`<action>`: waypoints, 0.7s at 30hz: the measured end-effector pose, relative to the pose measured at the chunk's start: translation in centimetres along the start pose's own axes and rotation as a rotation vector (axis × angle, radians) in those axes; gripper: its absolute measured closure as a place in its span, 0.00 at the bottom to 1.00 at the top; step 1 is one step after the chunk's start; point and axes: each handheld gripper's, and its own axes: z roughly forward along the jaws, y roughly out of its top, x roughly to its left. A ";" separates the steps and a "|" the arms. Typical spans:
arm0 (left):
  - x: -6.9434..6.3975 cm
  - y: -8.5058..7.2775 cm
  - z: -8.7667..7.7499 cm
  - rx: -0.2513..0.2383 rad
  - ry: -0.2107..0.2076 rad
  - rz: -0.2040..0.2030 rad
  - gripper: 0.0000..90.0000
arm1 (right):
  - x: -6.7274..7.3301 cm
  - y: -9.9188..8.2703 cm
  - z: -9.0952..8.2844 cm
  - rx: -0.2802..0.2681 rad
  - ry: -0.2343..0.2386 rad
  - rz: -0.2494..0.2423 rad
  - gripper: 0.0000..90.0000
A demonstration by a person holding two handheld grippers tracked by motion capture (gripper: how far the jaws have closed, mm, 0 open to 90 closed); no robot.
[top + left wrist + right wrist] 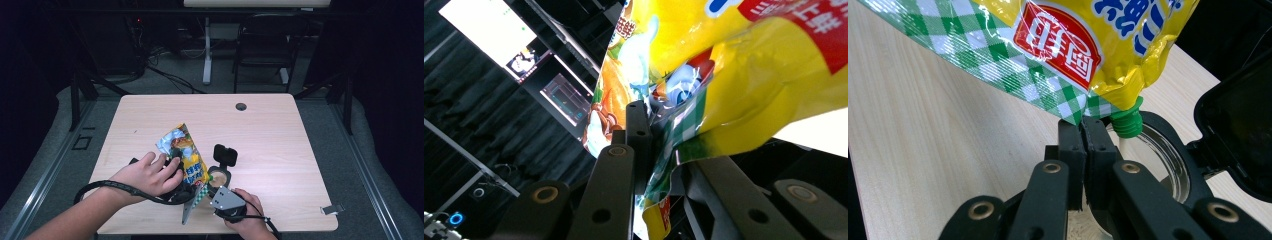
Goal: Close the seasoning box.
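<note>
Light wooden table [280, 135] across the frame's middle, round cable hole [241, 106] near its far edge, open-lidded glass jar [220, 174] standing lower centre, small metal clip [331, 209] lower right.

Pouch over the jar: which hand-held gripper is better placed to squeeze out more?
Probably left. The left hand-held gripper is shut on the pouch body, where pressing should push contents down. The right hand-held gripper pinches the bottom seam beside the green spout, steadying it over the jar.

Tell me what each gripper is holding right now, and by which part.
Both hold the yellow pouch: the left gripper pinches its crumpled body, the right gripper clamps the checked bottom edge beside the green spout.
</note>
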 end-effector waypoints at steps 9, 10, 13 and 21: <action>0.2 0.0 -0.1 0.002 0.000 0.003 0.95 | 0.1 0.0 0.1 -0.004 -0.001 0.005 0.98; 0.2 0.0 -0.1 0.000 0.000 0.002 0.95 | 0.1 0.0 0.1 -0.004 -0.001 0.005 0.98; 0.2 0.0 -0.1 0.001 -0.001 0.001 0.95 | 0.1 0.0 0.1 -0.004 -0.001 0.006 0.98; 0.3 0.0 -0.1 -0.002 -0.002 0.001 0.95 | 0.1 0.1 0.1 0.001 0.000 0.003 0.98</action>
